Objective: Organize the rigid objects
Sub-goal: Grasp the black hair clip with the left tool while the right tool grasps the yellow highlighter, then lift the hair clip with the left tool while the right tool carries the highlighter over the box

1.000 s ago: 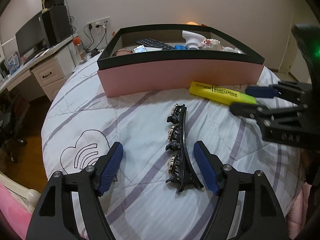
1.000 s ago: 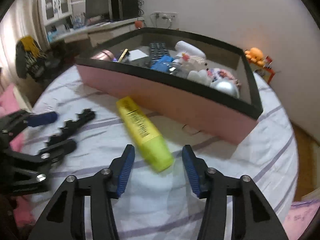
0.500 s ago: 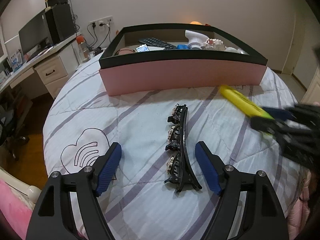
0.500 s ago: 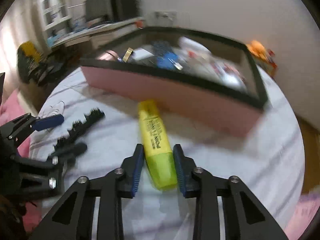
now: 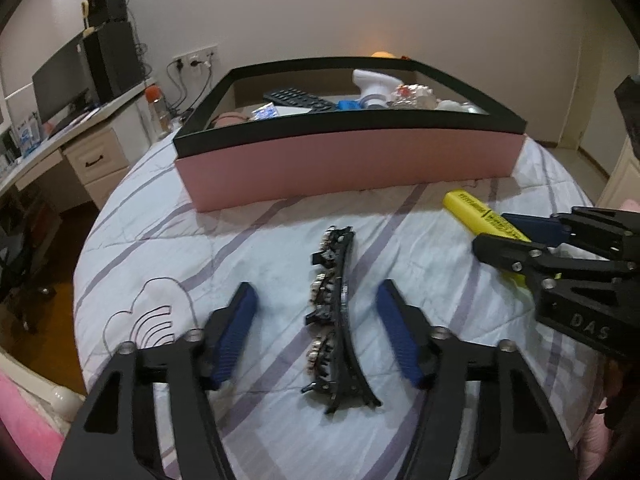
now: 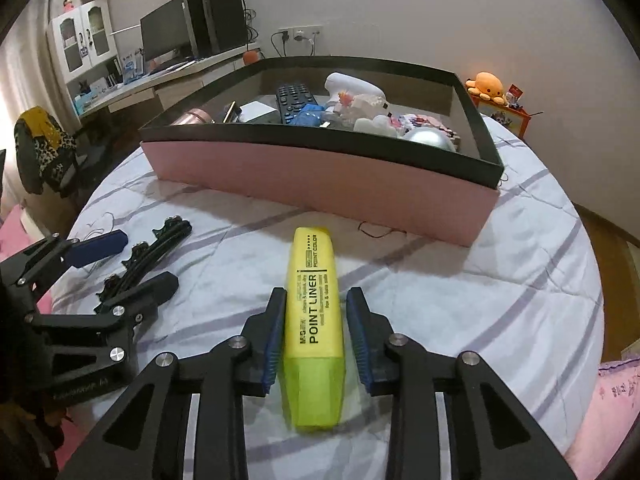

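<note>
A yellow highlighter [image 6: 314, 320] lies on the striped bedspread, between the fingers of my right gripper [image 6: 314, 312]; small gaps show on both sides, so the jaws are open around it. It also shows in the left wrist view [image 5: 478, 216]. A black hair clip with stones [image 5: 334, 316] lies lengthwise between the wide-open fingers of my left gripper [image 5: 318, 320], untouched; it also shows in the right wrist view [image 6: 150, 256]. The pink box with a black rim [image 5: 352, 156] stands behind both, holding several items.
The box [image 6: 320, 176] holds a remote [image 6: 294, 100], a white spray bottle [image 6: 352, 86], a silver ball [image 6: 428, 138] and other small things. A desk with a monitor [image 5: 60, 88] stands left of the bed. The bed edge drops off on the left and right.
My right gripper closed in around the highlighter, then widened slightly, and the highlighter now lies straight between its fingers. My left gripper stayed open over the hair clip, moving a little closer.
</note>
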Tool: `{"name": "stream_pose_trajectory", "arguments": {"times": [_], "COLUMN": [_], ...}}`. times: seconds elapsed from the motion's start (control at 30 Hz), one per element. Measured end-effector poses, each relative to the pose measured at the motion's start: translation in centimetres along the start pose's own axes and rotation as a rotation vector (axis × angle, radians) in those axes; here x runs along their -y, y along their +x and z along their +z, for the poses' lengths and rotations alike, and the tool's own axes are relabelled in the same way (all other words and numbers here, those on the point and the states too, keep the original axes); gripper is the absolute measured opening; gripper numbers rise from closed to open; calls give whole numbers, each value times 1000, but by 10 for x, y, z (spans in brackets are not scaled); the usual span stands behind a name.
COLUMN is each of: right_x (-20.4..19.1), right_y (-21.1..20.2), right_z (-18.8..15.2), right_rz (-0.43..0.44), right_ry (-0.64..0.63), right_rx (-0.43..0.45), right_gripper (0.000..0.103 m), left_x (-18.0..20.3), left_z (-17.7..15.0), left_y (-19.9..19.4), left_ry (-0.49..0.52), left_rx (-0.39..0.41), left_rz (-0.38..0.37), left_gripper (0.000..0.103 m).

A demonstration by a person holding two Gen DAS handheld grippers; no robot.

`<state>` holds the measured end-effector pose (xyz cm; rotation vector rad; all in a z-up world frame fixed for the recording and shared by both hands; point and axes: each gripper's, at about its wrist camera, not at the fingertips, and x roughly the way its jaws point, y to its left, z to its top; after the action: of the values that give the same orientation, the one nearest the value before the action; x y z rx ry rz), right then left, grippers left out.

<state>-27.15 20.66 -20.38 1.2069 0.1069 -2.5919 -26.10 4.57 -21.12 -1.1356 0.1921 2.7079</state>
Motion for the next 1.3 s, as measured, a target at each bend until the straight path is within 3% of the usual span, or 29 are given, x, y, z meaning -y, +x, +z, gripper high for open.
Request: {"name": "stream_pose_trajectory", "arguments": {"times": [0.13,0.23,0.53,0.67,0.87,1.07,1.3], "right_x": [-4,-4,1,-3,-11,-4,-3], "right_y": [-1,-2,-5,-6,-10,-19,-51], "right_z": [-3,-4,-6,-7,-9,-14,-10], "right_rz": [-18,-21,15,-14,-63,-34,-13], "right_ry": [-21,-33,-9,-25,-57,-2,32], "right_rx": [17,14,29,39,54,98,208], "right_gripper": [31,32,36,27,27,27,27], "left_x": [4,1,5,6,10,11,8], "left_z": [1,1,-1,-2,-3,0,12], "left_y": [-1,-2,0,-1,-4,-16,-52], "left_ry": [5,-23,-7,-9,11,12,8], "left_rx": [11,10,14,24,28,38,138], "left_rz": [-46,-75,-55,-50,-28,-59,-48], "left_gripper": [28,20,20,21,20,20,20]}}
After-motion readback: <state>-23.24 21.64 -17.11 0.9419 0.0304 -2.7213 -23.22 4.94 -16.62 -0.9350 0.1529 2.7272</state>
